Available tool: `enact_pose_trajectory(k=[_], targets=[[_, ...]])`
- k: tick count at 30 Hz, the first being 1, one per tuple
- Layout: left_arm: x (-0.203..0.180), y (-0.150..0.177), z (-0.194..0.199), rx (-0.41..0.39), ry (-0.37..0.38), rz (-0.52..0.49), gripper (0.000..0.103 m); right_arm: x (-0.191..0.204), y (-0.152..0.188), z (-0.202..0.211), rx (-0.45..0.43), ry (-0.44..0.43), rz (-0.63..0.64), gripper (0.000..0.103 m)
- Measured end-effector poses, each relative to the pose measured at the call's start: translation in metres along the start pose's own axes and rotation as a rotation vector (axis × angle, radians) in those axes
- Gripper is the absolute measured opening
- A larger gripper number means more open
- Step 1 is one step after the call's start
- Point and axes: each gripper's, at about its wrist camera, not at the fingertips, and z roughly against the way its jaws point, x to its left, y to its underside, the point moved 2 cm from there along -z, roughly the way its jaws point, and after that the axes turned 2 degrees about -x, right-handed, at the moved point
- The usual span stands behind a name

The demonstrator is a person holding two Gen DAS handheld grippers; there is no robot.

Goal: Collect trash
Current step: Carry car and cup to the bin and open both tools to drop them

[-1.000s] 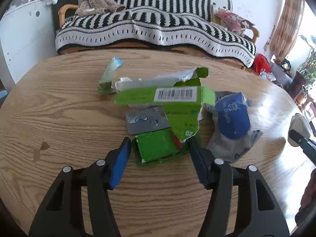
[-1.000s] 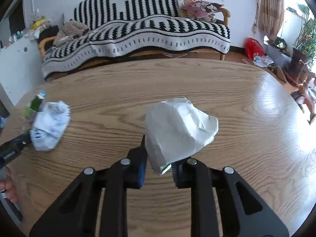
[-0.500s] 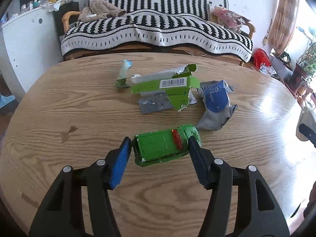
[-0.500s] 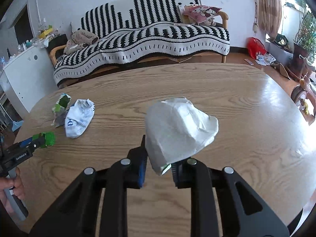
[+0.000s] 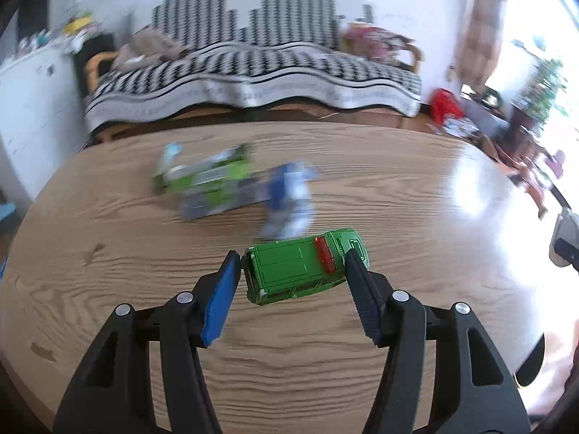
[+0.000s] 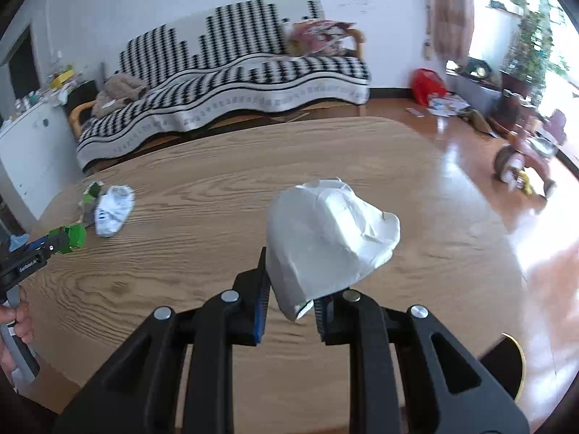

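Note:
A green toy car point(image 5: 300, 267) hangs above the wooden table point(image 5: 108, 253), and my left gripper point(image 5: 292, 256) is shut on it end to end. Farther back on the table lies blurred trash: a torn green carton point(image 5: 206, 177), a grey blister pack point(image 5: 213, 208) and a blue-and-white wrapper point(image 5: 289, 195). My right gripper point(image 6: 289, 278) is shut on a crumpled white paper wad point(image 6: 329, 238), held over the table point(image 6: 217, 188). In the right wrist view the left gripper with the car point(image 6: 68, 238) shows at the left edge, near the white wrapper point(image 6: 114, 209).
A sofa under a black-and-white blanket point(image 5: 253, 68) stands behind the table, with a white cabinet point(image 5: 32, 108) to its left. A dark round object with a yellow rim point(image 6: 506, 358) sits below the table's near right edge. Toys and clutter lie on the floor at the right point(image 6: 521, 159).
Both grippers have risen and drawn back from the trash pile, each keeping its load. The green car has left the pile, which now lies farther off. The views have swung rightwards.

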Motion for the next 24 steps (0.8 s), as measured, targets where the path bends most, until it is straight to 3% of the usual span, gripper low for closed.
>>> enact_pose_trajectory(k=[7,12,17,24], targets=[[-0.127,0.004,0.021,-0.048,0.19,-0.129,0.058,-0.105,0.023,0.051,-0.016,0.115,-0.095,0.021],[-0.242,0.028,0.034,-0.036,0.348,-0.266,0.058,-0.185,0.053,0.09,-0.023,0.201,-0.189,0.021],[-0.355,0.07,0.04,0.037,0.519,-0.318,0.058,-0.257,0.084,0.124,-0.023,0.259,-0.294,0.021],[-0.479,0.139,0.047,0.144,0.672,-0.432,0.058,-0.333,0.127,0.148,0.037,0.297,-0.433,0.021]])
